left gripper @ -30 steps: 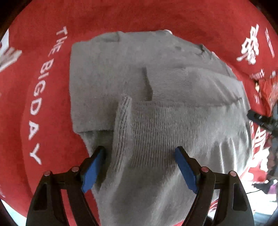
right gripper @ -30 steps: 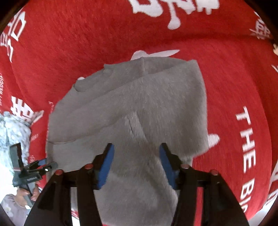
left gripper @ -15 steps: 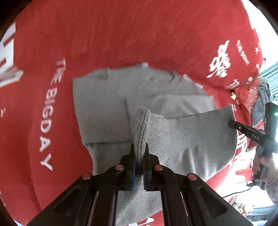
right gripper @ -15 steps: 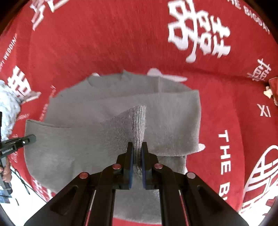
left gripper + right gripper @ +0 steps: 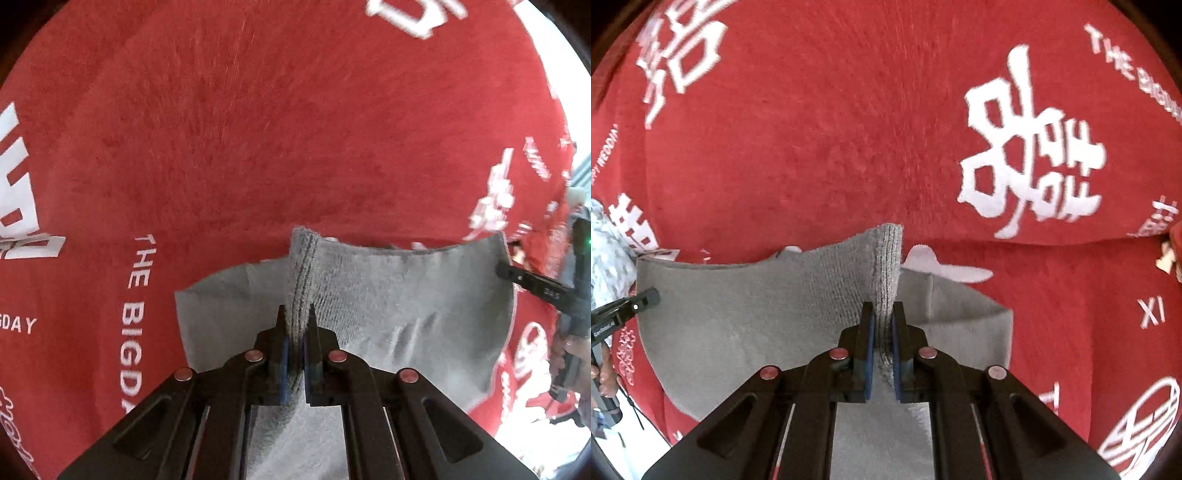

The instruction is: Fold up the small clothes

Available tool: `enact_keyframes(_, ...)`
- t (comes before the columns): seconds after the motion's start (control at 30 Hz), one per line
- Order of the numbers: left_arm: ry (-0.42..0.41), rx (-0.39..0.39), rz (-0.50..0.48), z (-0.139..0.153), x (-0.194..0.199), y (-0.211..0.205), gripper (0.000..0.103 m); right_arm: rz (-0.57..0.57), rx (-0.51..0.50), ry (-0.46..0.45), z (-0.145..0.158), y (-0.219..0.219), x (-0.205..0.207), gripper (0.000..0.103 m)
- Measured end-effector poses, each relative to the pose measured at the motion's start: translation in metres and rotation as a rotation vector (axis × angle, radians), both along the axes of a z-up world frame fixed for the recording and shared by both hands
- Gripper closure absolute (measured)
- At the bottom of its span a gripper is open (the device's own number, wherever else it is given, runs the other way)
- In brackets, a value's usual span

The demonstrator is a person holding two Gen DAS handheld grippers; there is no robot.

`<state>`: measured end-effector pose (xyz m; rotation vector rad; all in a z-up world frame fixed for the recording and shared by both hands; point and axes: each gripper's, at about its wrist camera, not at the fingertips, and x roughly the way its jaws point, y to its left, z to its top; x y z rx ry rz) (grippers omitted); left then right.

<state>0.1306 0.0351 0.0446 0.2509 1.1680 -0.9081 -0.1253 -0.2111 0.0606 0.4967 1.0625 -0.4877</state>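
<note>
A grey knitted garment (image 5: 406,306) lies on a red cloth with white lettering (image 5: 258,129). My left gripper (image 5: 295,314) is shut on one ribbed corner of the garment's hem and holds it lifted. My right gripper (image 5: 882,310) is shut on the other ribbed corner of the garment (image 5: 738,314), also lifted. The hem hangs stretched between the two grippers, with the rest of the garment lying on the cloth below. The right gripper shows at the right edge of the left wrist view (image 5: 517,278), and the left gripper at the left edge of the right wrist view (image 5: 646,297).
The red cloth (image 5: 831,129) stretches far ahead of both grippers. A pale patterned fabric (image 5: 605,243) lies at the left edge of the right wrist view. The cloth's edge and a bright floor (image 5: 535,443) show at the lower right of the left wrist view.
Both grippers closed on the garment's ribbed hem corners, then lifted them and carried the hem forward over the rest of the garment. More bare red cloth now shows ahead.
</note>
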Motion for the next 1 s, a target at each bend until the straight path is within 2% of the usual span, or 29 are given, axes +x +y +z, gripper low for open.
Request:
enact_keyframes(0.23,-0.025,0.173,0.065,-0.086,0.015,-0.043,0.097,-0.023,0.089,0.099,-0.086,-0.035,0.028,0.094)
enact_keyframes(0.3,-0.025,0.203,0.083,-0.103,0.018,-0.046,0.096,-0.038,0.107,0.112,-0.103,-0.040,0.031,0.094)
enact_keyframes(0.4,-0.055,0.206,0.099,-0.109,0.020,-0.048,0.096,-0.056,0.114,0.126,-0.119,-0.043,0.031,0.094)
enact_keyframes(0.43,-0.069,0.215,0.103,-0.109,0.021,-0.049,0.096,-0.060,0.110,0.128,-0.121,-0.043,0.031,0.094)
enact_keyframes(0.47,-0.072,0.222,0.104,-0.109,0.023,-0.050,0.091,-0.068,0.098,0.129,-0.123,-0.044,0.031,0.094)
enact_keyframes(0.53,-0.099,0.261,0.145,-0.106,0.030,-0.048,0.067,-0.098,0.084,0.138,-0.123,-0.048,0.029,0.094)
enact_keyframes(0.57,-0.136,0.292,0.189,-0.102,0.035,-0.044,0.043,-0.116,0.090,0.142,-0.123,-0.051,0.028,0.092)
enact_keyframes(0.6,-0.157,0.301,0.211,-0.099,0.038,-0.040,0.038,-0.134,0.098,0.146,-0.122,-0.053,0.026,0.091)
enact_keyframes(0.63,-0.158,0.297,0.230,-0.093,0.043,-0.033,0.038,-0.149,0.097,0.156,-0.120,-0.055,0.025,0.089)
enact_keyframes(0.7,-0.107,0.291,0.244,-0.086,0.048,-0.020,0.038,-0.160,0.069,0.184,-0.114,-0.056,0.023,0.082)
enact_keyframes(0.77,-0.083,0.280,0.240,-0.077,0.045,-0.008,0.038,-0.179,0.035,0.209,-0.104,-0.054,0.018,0.082)
enact_keyframes(0.87,-0.064,0.259,0.201,-0.060,0.027,0.009,0.038,-0.183,0.073,0.153,-0.085,-0.043,0.002,0.082)
enact_keyframes(1.0,-0.038,0.283,0.166,-0.061,-0.007,0.027,0.038,-0.089,0.114,0.096,-0.064,0.002,-0.019,0.082)
